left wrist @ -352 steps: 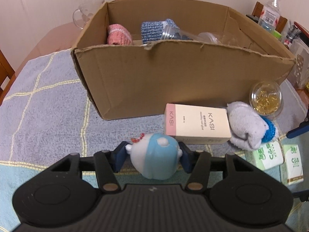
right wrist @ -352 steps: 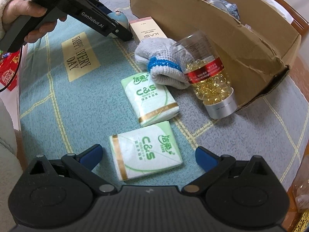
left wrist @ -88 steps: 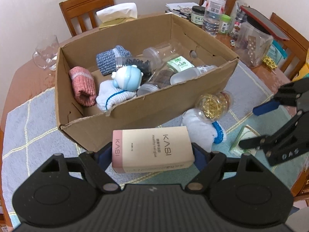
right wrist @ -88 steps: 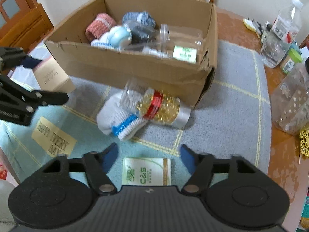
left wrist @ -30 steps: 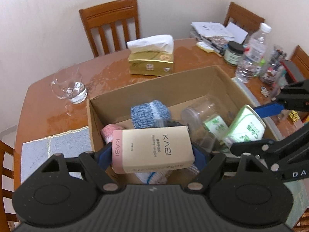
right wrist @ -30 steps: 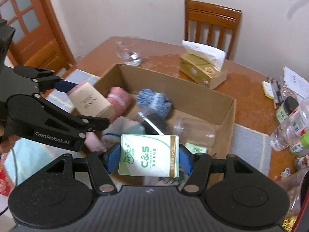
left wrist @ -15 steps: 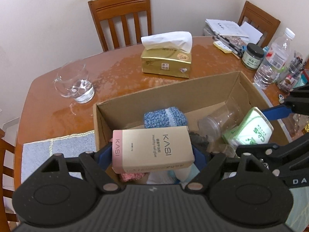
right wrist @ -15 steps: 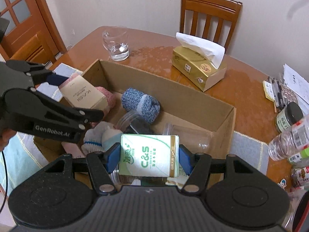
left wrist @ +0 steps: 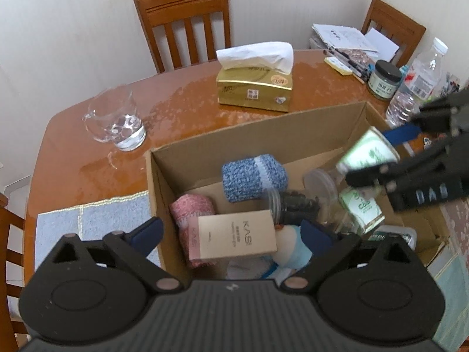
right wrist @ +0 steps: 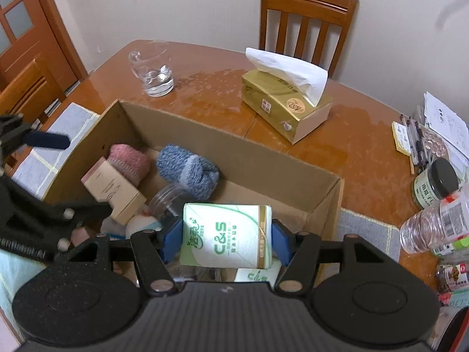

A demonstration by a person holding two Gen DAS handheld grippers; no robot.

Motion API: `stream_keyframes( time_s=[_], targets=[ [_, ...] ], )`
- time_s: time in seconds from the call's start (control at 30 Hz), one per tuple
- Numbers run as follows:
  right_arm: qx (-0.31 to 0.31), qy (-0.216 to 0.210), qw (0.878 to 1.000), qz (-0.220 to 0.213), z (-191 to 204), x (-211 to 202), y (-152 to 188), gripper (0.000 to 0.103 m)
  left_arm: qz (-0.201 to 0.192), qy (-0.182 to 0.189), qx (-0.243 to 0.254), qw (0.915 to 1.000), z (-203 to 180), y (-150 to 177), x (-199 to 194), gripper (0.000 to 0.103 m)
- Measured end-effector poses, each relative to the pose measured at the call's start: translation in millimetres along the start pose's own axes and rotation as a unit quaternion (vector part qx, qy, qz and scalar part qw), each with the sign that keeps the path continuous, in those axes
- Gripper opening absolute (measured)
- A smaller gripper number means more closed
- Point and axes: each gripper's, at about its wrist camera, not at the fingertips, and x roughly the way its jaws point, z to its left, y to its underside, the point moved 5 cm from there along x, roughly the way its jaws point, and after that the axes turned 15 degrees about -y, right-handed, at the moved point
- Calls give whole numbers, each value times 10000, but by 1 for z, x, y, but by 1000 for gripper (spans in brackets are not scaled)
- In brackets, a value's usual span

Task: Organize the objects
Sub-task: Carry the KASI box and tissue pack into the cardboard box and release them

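Note:
A brown cardboard box stands on the table, holding a pink sock roll, a blue sock roll, clear jars and a tissue pack. The beige KASI box lies inside it on the other things. My left gripper hovers above it, jaws opening wide, pads clear of the KASI box. My right gripper is shut on a green-and-white C&S tissue pack over the box's right end.
Behind the box are a gold tissue box and a glass with water. A jar, water bottle and papers crowd the right. Wooden chairs ring the table. A blue-grey mat lies under the box.
My left jaws have spread and the KASI box has dropped from them into the cardboard box. The right gripper has carried the tissue pack further over the box.

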Motion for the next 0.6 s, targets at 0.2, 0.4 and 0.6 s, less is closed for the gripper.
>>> stream_keyframes(
  time_s=[0.2,0.4,0.6],
  targets=[
    [62,52,9999,-142,-2,6,-13,101,26,0,-38,10000,2,7,-2,99],
    [49,74,9997,-235,5,5,-4,103,-183,-113,-117,9997,4,12,-13,101],
    [112,165,9991,-364,9,-9,10,103,-295,-44,-202,9994,2,24,-27,101]
  ],
)
